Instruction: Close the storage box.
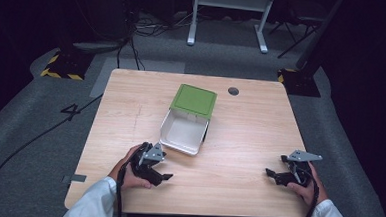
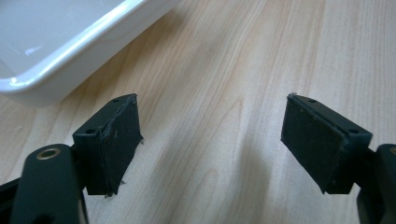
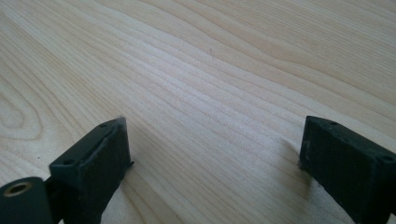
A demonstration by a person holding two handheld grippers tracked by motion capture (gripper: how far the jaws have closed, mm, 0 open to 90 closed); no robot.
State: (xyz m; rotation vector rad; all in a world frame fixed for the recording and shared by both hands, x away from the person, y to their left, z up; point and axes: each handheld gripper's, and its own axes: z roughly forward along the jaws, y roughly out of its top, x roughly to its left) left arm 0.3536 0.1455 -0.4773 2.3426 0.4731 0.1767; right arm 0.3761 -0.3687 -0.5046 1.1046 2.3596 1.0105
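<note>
Near edge of the wooden table (image 1: 238, 156): two forearms in white sleeves (image 1: 93, 203) come in from below, each hand wrapped round a gripper.

Left gripper (image 1: 163, 177), low over the wood, tips pointing toward the table's middle. Jaws stand wide apart, nothing between them. In the left gripper view its own two black pads (image 2: 114, 140) frame bare wood grain; the left-hand pad's facing looks frayed at its edge. Just beyond and to the left of that jaw lies the rounded corner of the white box (image 2: 56, 51), close but not touching.

Right gripper (image 1: 272, 175), near the table's right edge, tips pointing inward toward the other hand. Grey three-cornered plate on top, cable trailing back along the sleeve. Jaws likewise wide, holding nothing; the right gripper view gives the two pads (image 3: 100, 163) far apart with plain tabletop between and ahead of them.

Farther out, ahead of the left jaws and well apart from the right ones: the white box (image 1: 184, 133), open, interior bare white as far as can be seen. Its green lid (image 1: 194, 101) stands at the far rim, raised and tilted back; whether hinged or propped, cannot tell.

Beyond that, a small dark round hole (image 1: 233, 91) near the table's far edge.
</note>
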